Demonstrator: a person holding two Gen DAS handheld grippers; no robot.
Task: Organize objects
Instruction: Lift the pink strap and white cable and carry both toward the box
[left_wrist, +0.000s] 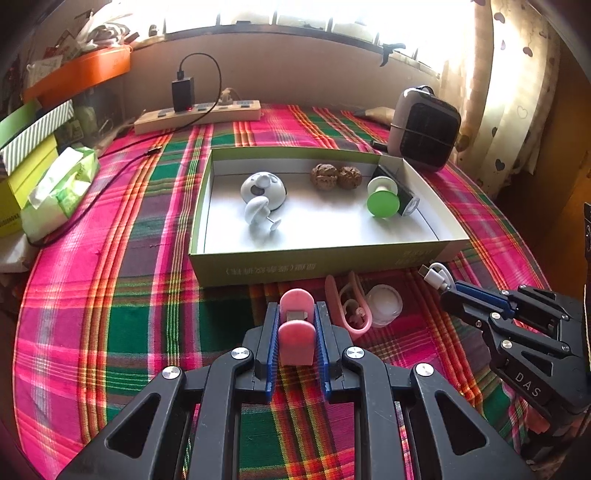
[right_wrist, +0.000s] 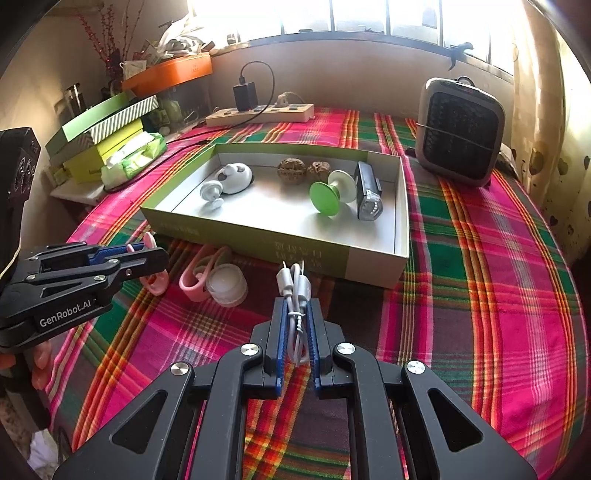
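Two items held: a pink clip is clamped between the fingers of the left gripper; a coiled white cable is clamped between the fingers of the right gripper.
Step in hand: both pieces are judged to be in transfer toward the green box, just beyond both grippers.
Already boxed: two walnuts, a green spool, a grey gadget.
Left on the bench: a pink strap and a white cap, near the box wall.
Next move: each load is to be lifted over the near wall and released on bare box floor.
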